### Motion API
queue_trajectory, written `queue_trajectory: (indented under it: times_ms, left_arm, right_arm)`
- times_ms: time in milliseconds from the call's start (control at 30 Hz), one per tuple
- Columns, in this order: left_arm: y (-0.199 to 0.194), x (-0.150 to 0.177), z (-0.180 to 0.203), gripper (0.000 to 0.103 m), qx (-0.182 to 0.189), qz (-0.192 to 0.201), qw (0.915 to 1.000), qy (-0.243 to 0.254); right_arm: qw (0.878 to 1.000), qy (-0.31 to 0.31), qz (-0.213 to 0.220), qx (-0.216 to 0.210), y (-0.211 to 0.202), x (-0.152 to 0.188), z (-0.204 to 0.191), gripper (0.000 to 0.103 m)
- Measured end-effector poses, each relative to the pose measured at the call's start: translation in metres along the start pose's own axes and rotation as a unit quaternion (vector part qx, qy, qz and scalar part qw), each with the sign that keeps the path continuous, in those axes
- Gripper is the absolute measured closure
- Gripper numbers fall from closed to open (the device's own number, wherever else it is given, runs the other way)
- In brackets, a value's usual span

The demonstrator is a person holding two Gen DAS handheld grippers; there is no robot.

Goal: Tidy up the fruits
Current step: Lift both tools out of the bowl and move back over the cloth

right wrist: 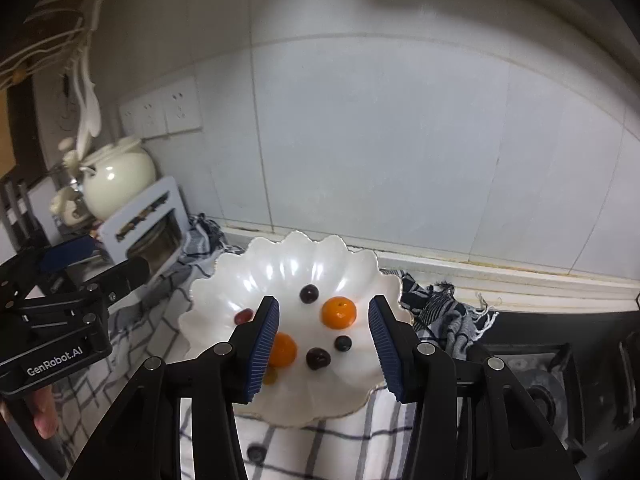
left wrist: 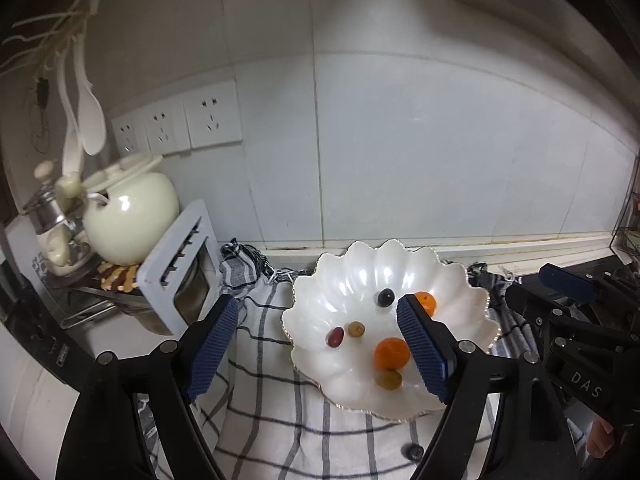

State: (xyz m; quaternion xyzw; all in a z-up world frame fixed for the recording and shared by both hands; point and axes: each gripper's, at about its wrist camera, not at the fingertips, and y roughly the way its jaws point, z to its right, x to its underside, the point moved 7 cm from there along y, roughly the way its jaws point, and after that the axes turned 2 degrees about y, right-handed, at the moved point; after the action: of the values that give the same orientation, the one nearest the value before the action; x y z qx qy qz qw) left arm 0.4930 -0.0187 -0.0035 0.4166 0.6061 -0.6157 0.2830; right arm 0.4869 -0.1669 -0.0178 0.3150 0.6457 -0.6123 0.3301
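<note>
One scalloped dish (left wrist: 348,272) is resting on one checked cloth (left wrist: 272,420). The dish is holding eight fruits:
- two oranges (right wrist: 339,312) (right wrist: 282,350)
- two green grapes (left wrist: 355,329) (left wrist: 389,379)
- one red grape (left wrist: 336,337)
- three dark grapes (right wrist: 309,293) (right wrist: 318,358) (right wrist: 343,343)

One stray dark grape (left wrist: 412,451) is lying on the cloth outside the dish. Total fruit showing: nine pieces. Three wall sockets (left wrist: 214,120) (left wrist: 162,128) (left wrist: 127,136) are showing behind.

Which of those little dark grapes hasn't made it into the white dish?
The dark grape lying alone on the checked cloth, just in front of the scalloped dish. Every other grape and both oranges sit inside the dish.
</note>
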Motion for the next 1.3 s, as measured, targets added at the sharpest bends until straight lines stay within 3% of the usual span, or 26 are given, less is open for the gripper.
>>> queue_trajectory:
  times_ms: [100, 433, 700, 1300]
  left_arm:
    - [-0.019, 0.003, 0.002, 0.019, -0.004, 0.013, 0.9999, 0.002]
    - [-0.072, 0.016, 0.010, 0.010, -0.001, 0.047, 0.9989, -0.001]
    - [-0.103, 0.036, 0.022, 0.010, 0.006, 0.059, 0.9982, 0.012]
    - [-0.140, 0.063, 0.029, 0.010, 0.030, 0.085, 0.9946, 0.052]
  right_arm:
    - [1.000, -0.003, 0.014, 0.002, -0.017, 0.003, -0.002, 0.048]
    - [0.999, -0.002, 0.052, -0.004, -0.074, 0.018, -0.005, 0.048]
    - [0.997, -0.010, 0.073, -0.001, -0.113, 0.035, -0.008, 0.048]
    - [0.997, -0.008, 0.080, -0.002, -0.144, 0.074, -0.015, 0.048]
